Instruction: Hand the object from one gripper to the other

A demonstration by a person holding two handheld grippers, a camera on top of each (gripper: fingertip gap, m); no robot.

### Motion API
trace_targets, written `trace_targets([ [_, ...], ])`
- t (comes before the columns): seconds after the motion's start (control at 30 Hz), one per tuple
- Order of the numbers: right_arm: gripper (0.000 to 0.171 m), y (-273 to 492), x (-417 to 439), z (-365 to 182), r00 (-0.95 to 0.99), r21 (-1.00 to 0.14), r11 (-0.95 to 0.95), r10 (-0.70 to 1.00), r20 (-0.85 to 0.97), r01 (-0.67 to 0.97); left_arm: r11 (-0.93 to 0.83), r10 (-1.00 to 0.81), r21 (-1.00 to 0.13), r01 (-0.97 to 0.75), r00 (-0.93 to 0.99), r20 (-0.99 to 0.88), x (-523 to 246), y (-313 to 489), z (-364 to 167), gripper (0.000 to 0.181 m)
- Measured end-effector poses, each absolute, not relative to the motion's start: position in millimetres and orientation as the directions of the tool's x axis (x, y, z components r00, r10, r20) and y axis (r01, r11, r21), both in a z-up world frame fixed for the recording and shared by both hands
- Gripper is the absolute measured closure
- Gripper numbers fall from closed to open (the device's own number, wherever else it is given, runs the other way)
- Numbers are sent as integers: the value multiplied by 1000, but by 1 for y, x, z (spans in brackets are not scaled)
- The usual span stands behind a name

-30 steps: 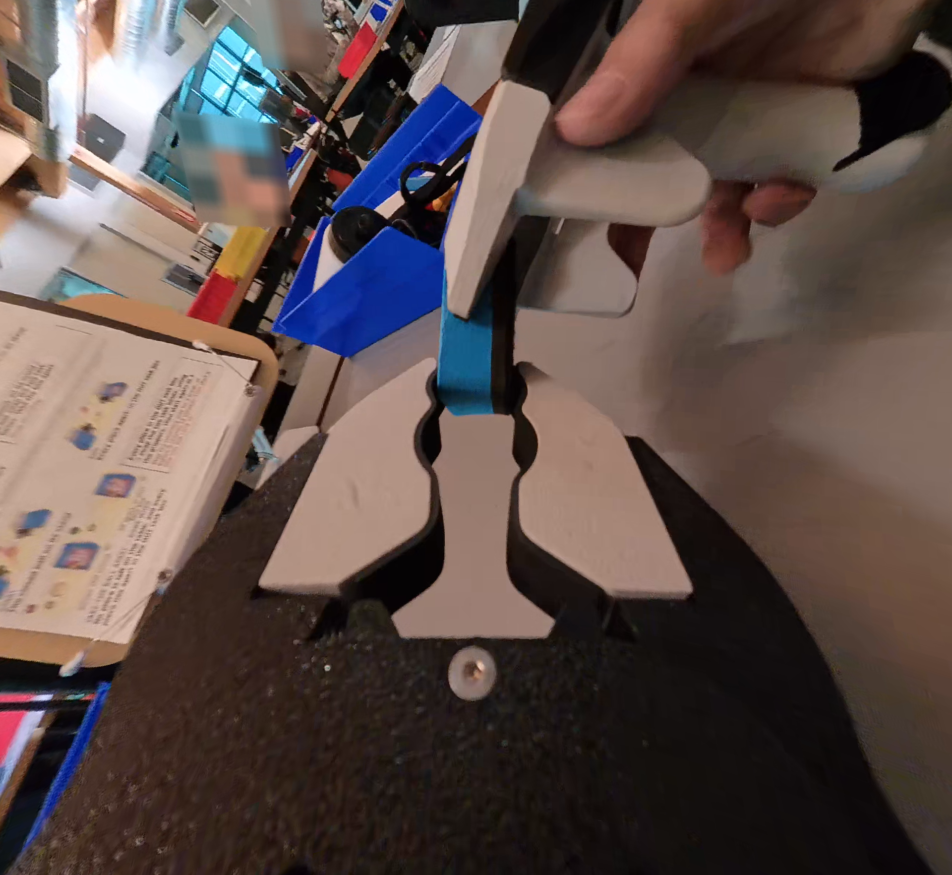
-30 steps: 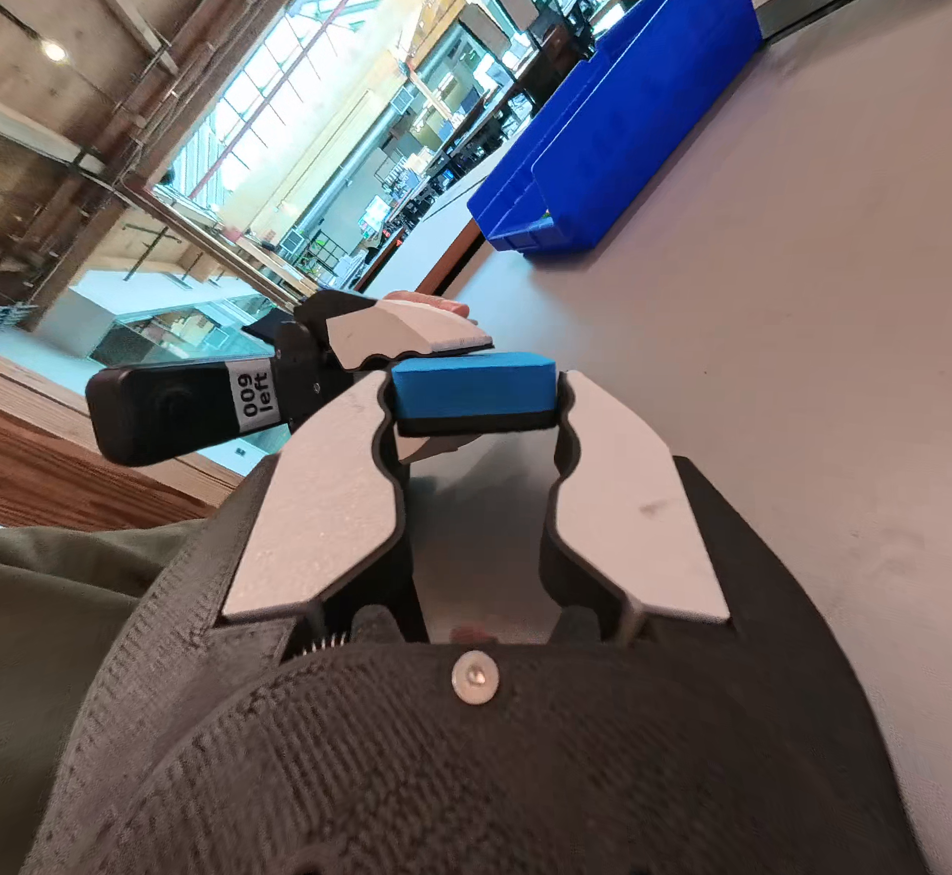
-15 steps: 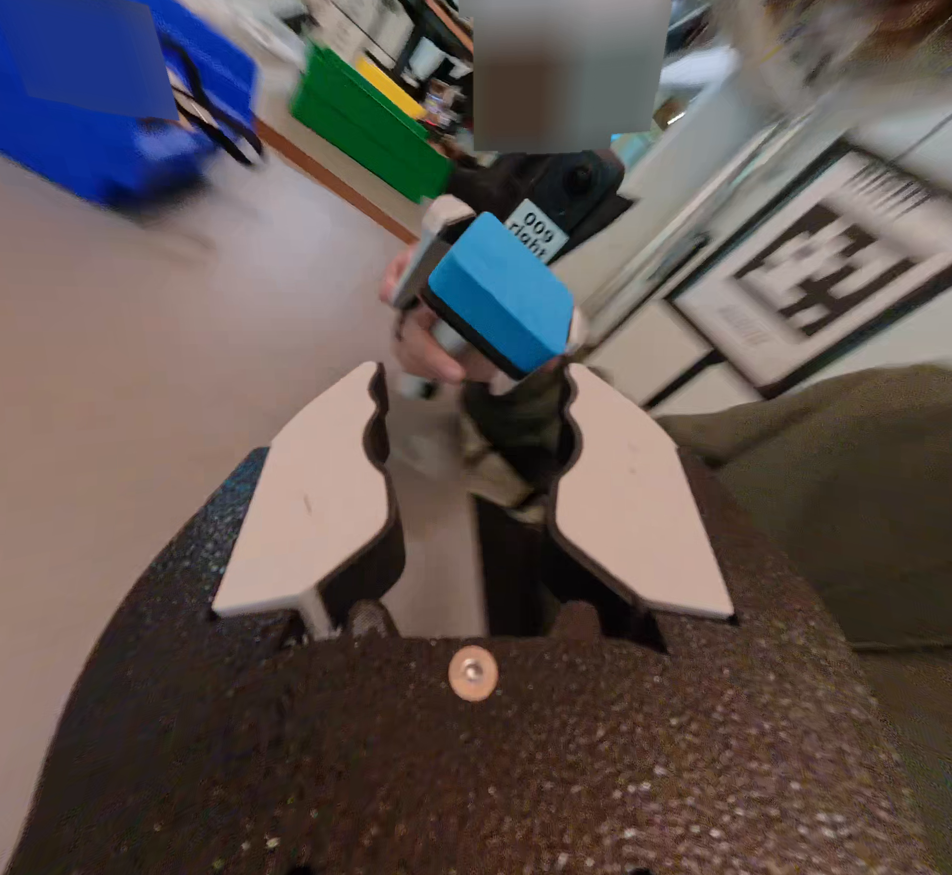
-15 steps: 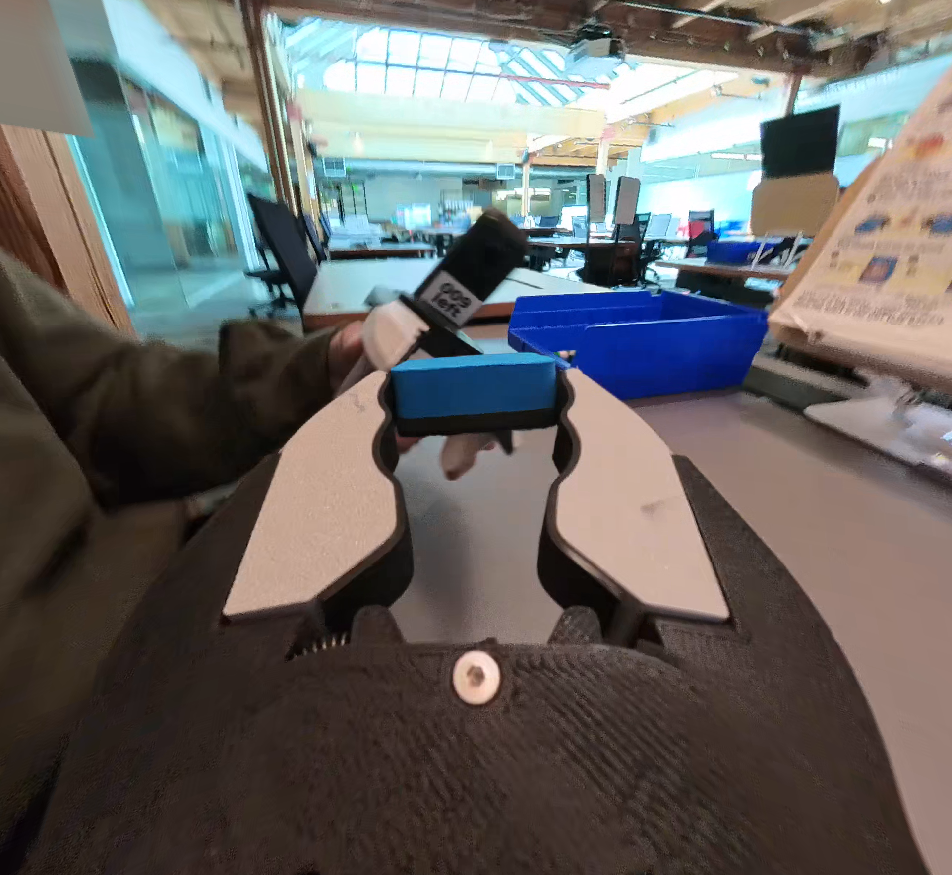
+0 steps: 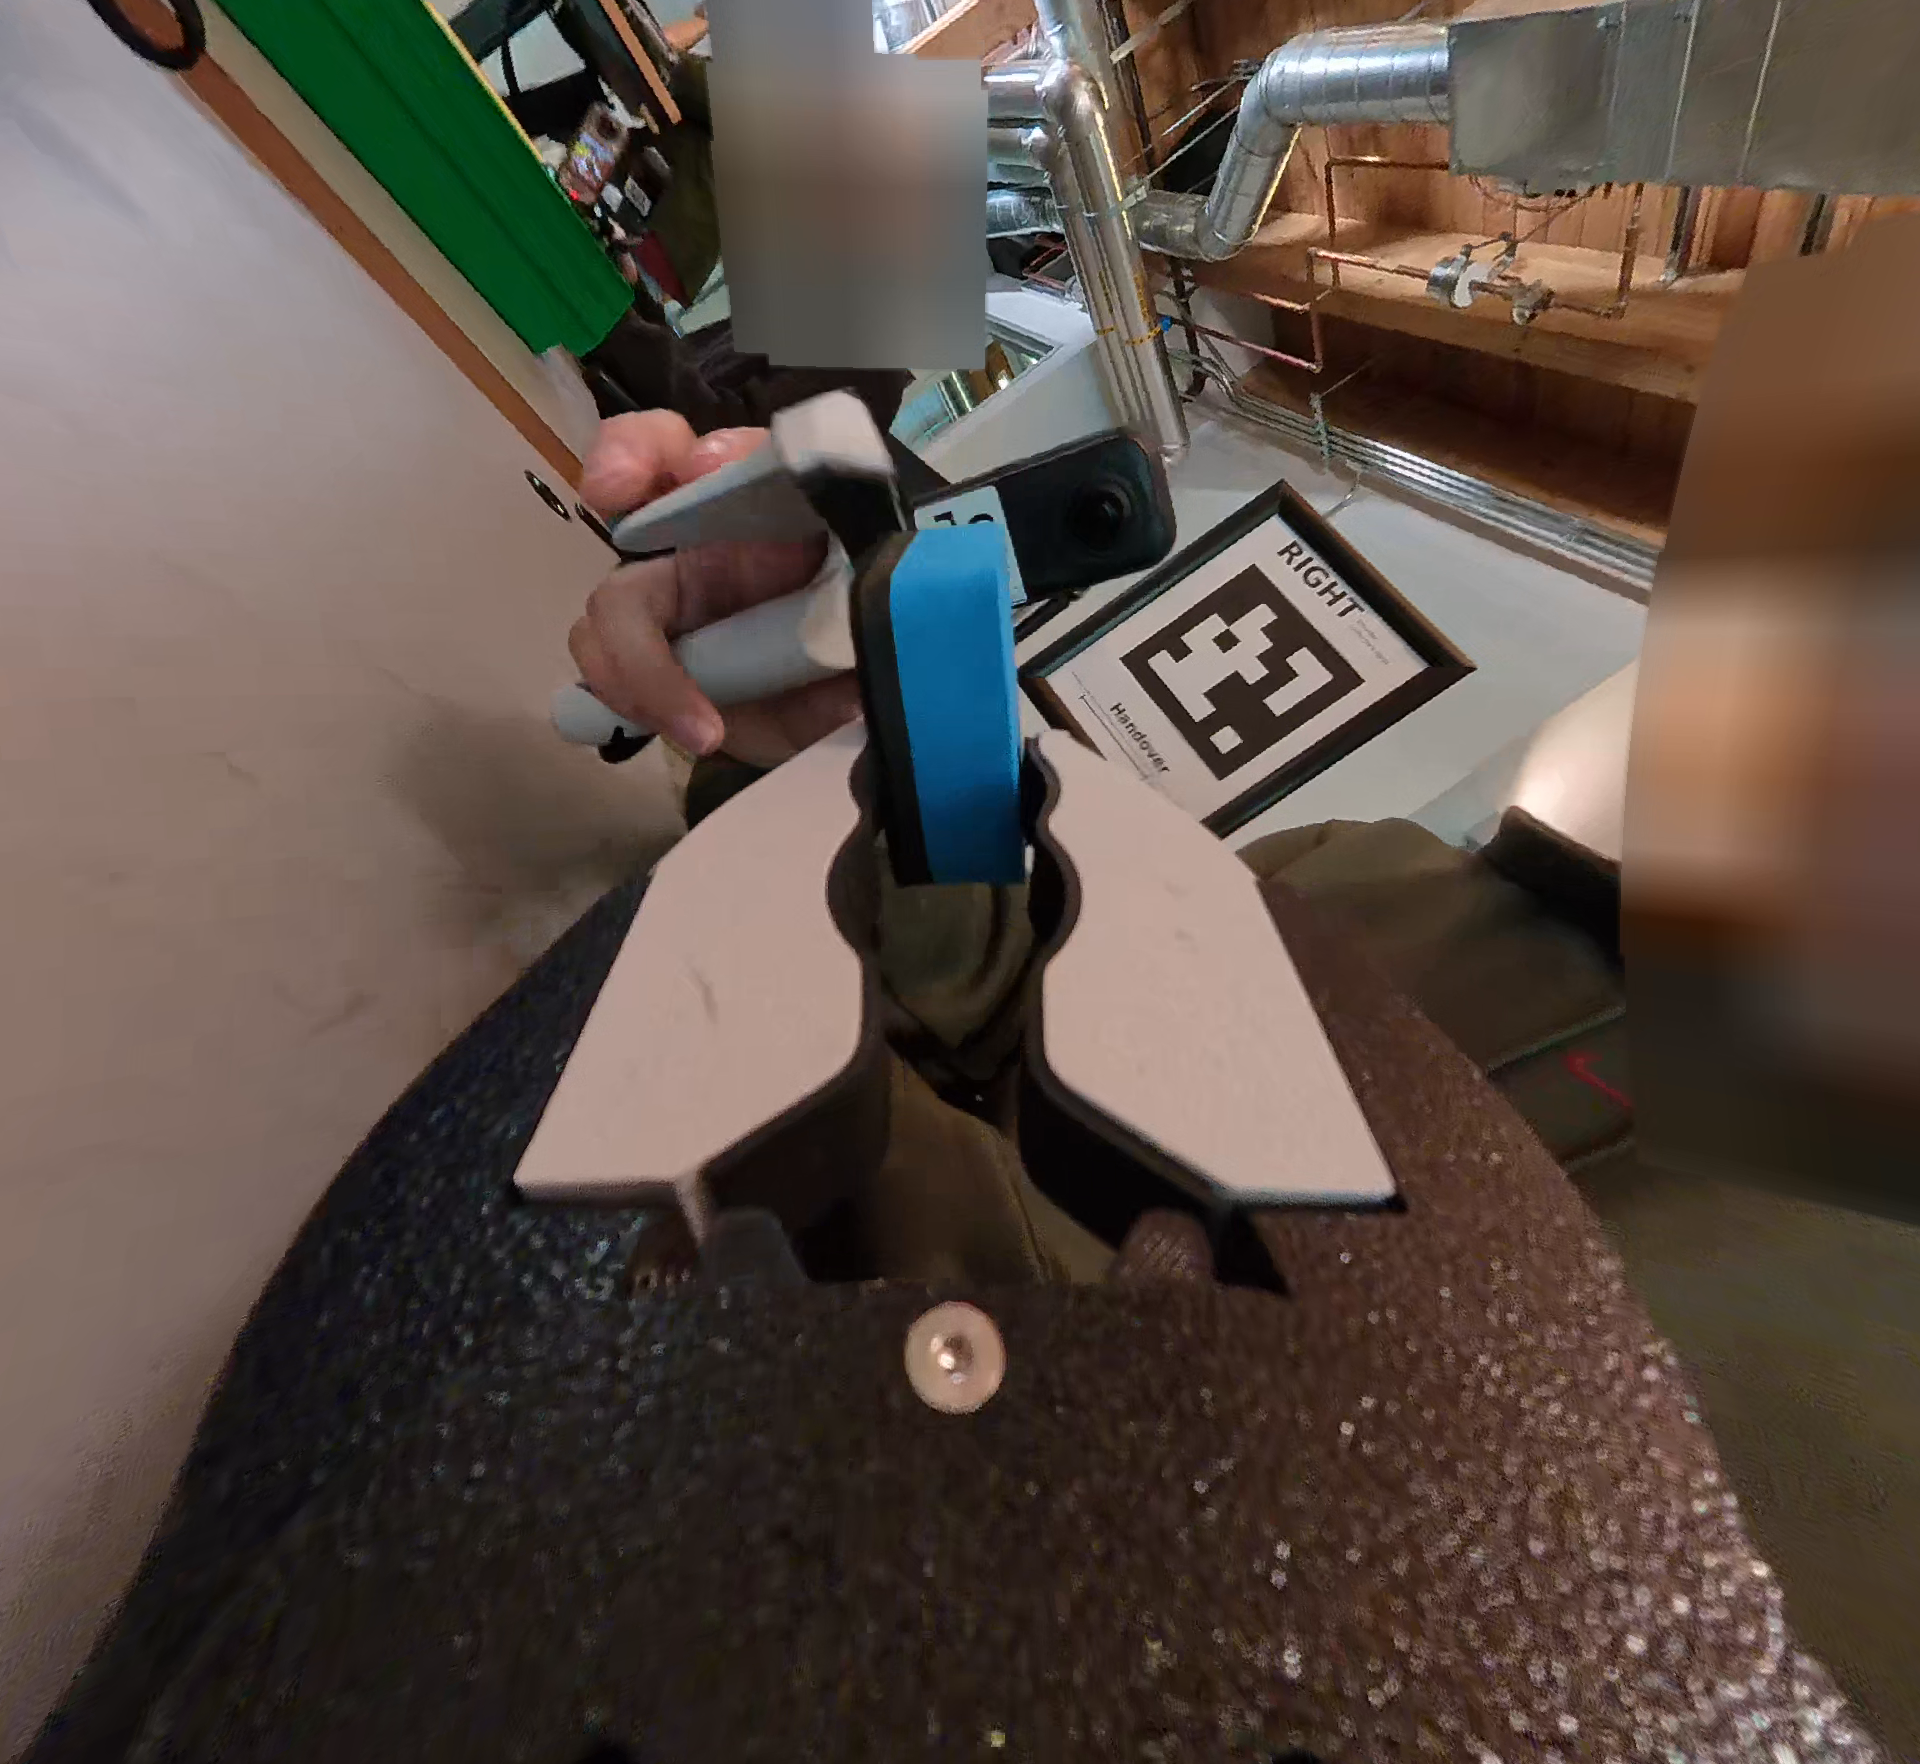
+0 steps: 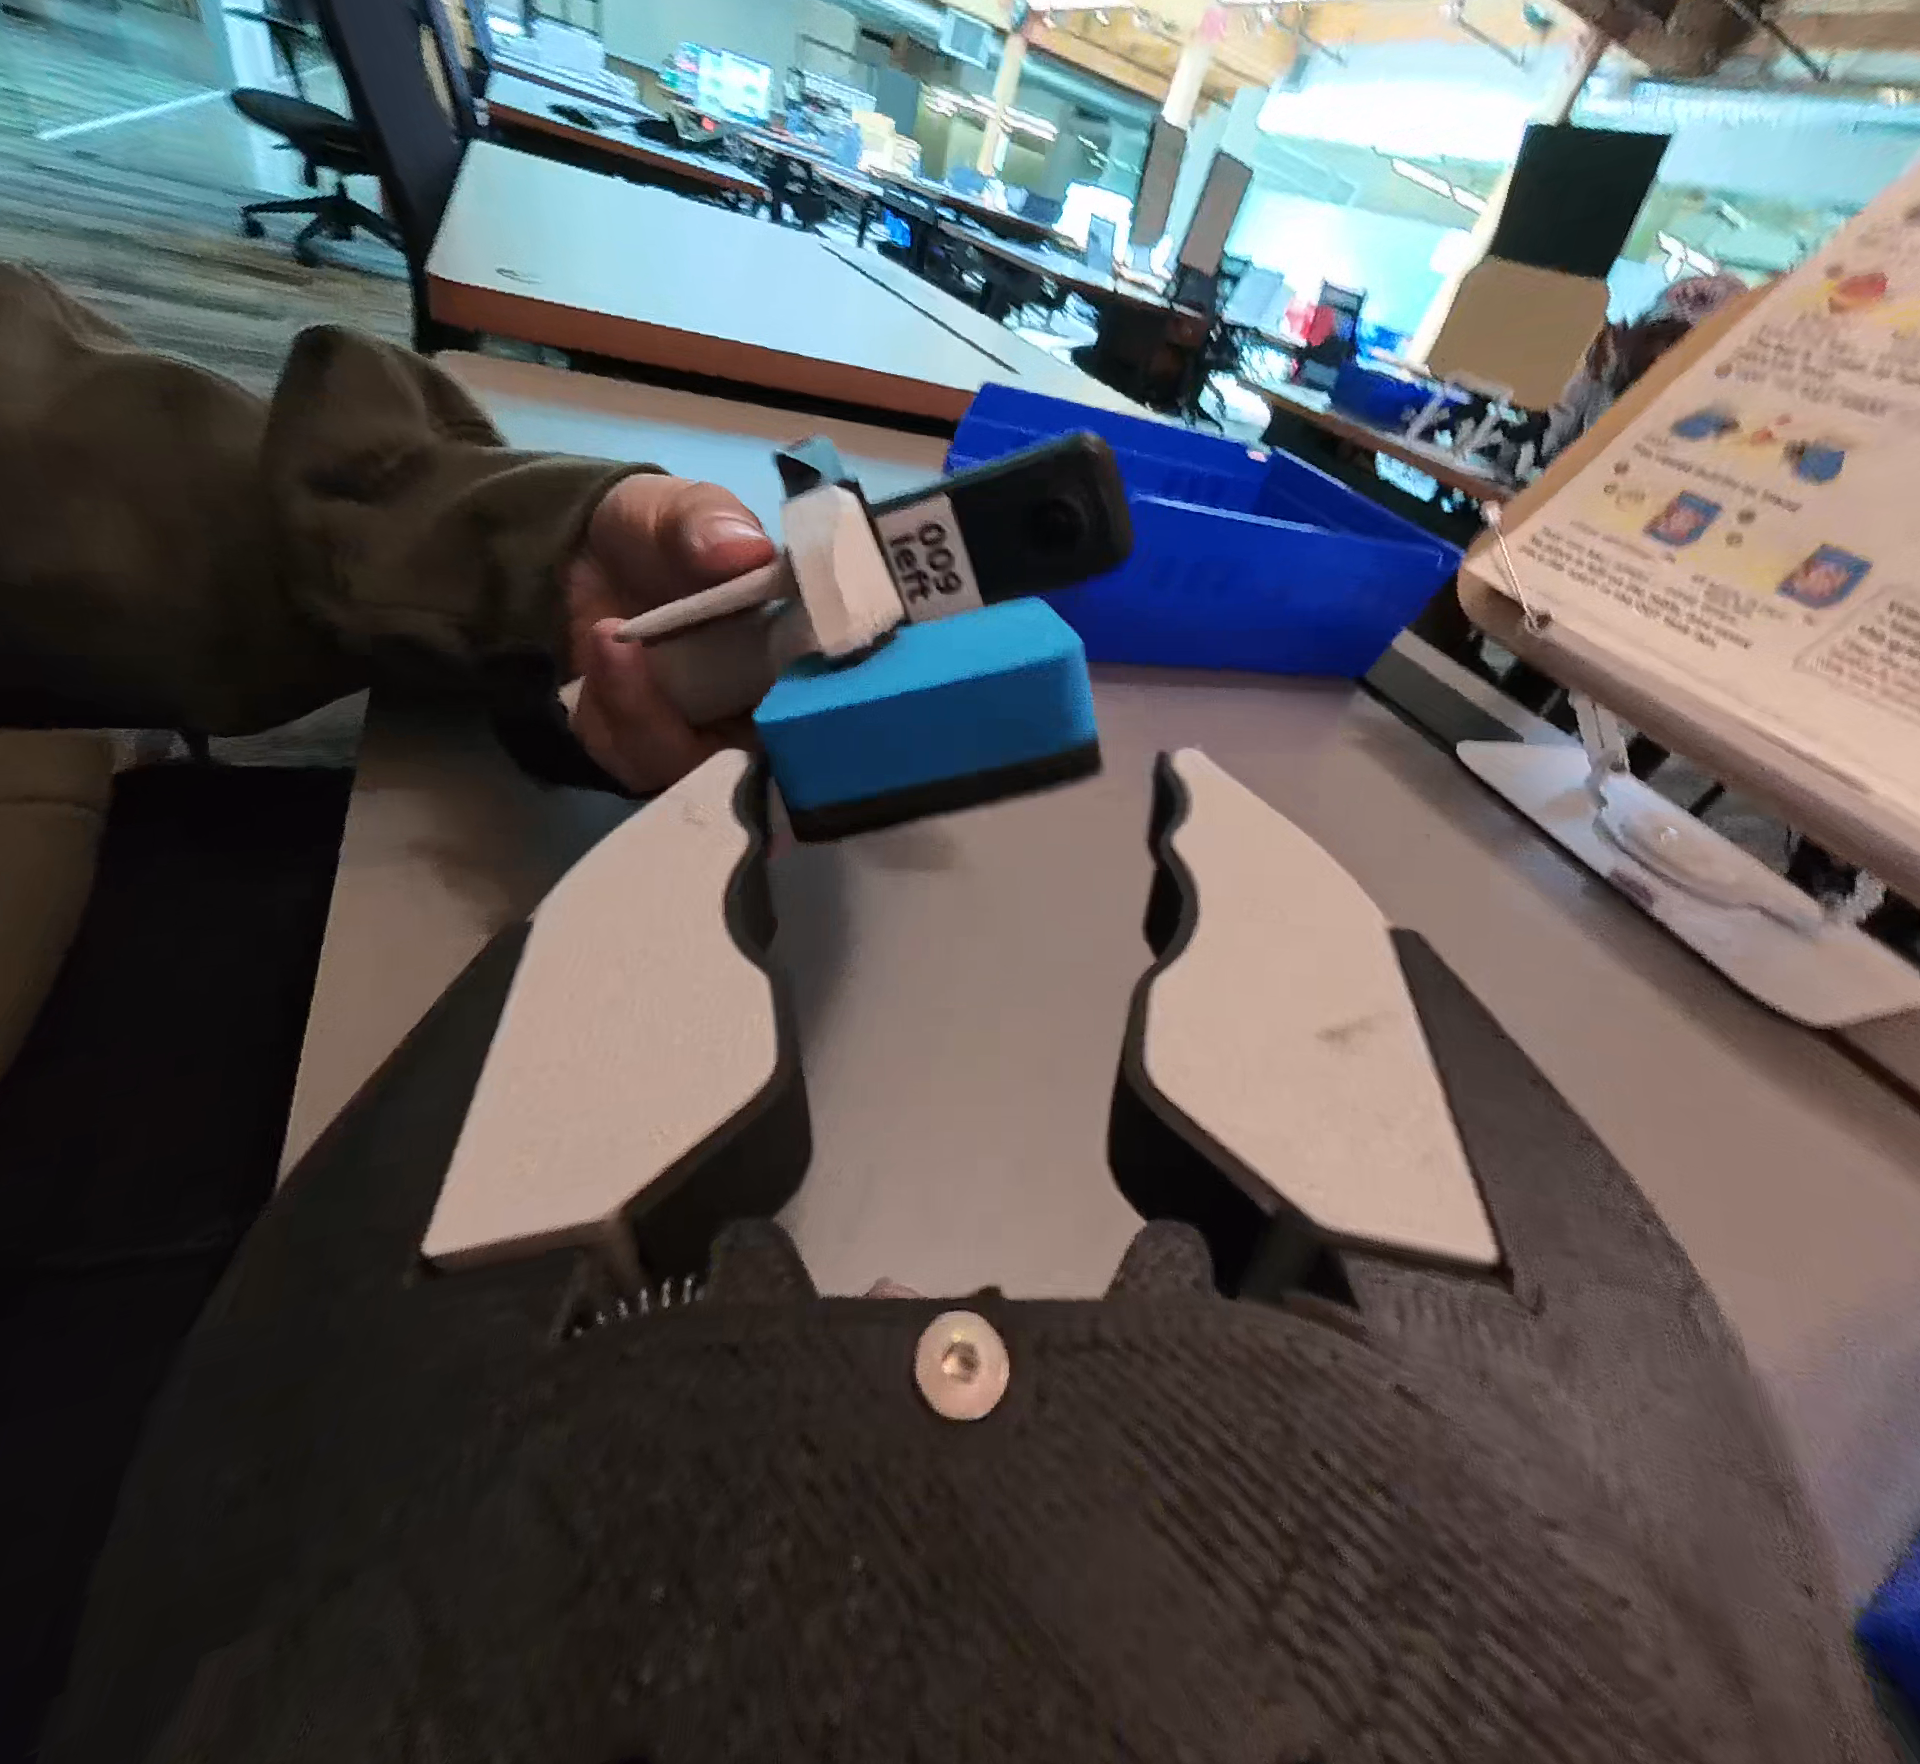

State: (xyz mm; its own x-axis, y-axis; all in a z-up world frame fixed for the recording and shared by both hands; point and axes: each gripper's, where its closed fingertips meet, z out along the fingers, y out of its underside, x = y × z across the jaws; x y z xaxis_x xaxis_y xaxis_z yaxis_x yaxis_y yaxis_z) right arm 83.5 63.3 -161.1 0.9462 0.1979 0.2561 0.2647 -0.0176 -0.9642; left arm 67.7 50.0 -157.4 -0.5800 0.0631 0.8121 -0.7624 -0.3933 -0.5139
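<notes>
The object is a blue foam eraser [image 5: 951,706] with a black base. My left gripper [image 5: 951,769] is shut on its lower end and holds it upright in the air above the grey table [image 5: 208,675]. In the right wrist view the eraser [image 6: 925,712] lies level, clamped from above by a white finger [image 6: 836,571] of the left gripper. My right gripper [image 6: 961,779] is open wide. Its left fingertip is close beside the eraser and its right fingertip stands well apart. A hand [image 5: 665,675] holds the right gripper just behind the eraser.
A blue bin [image 6: 1247,561] stands on the table [image 6: 1351,841] behind the eraser. A tilted document stand [image 6: 1714,571] is at the right. A framed black-and-white marker card [image 5: 1247,665] and a green bin [image 5: 416,135] lie beyond. An olive sleeve [image 6: 260,519] reaches in from the left. Both grippers' tips are close together, under 4 cm apart.
Half a second ago my right gripper held the eraser and my left was open. Now my left has shut on it and my right has opened. Both views have swung.
</notes>
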Motion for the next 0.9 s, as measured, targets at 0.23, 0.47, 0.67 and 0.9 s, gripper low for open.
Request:
trace_targets([
  [0.23,92,67,101,-144,951,-965,-26,166,-261,-260,-339,-371,-857,-388,-782,501,81,73,-157,158],
  [0.47,148,73,85,-147,928,-957,-44,232,-290,-288,-221,-478,-948,-230,-822,311,79,74,-156,158],
  [0.67,149,76,93,-148,975,-987,-38,153,-162,-158,-193,-557,-951,-242,-771,309,88,81,-160,153],
  [0.9,149,75,136,-157,906,-966,-172,-347,242,192,-229,-836,-943,-242,-447,318,118,100,-156,111],
])
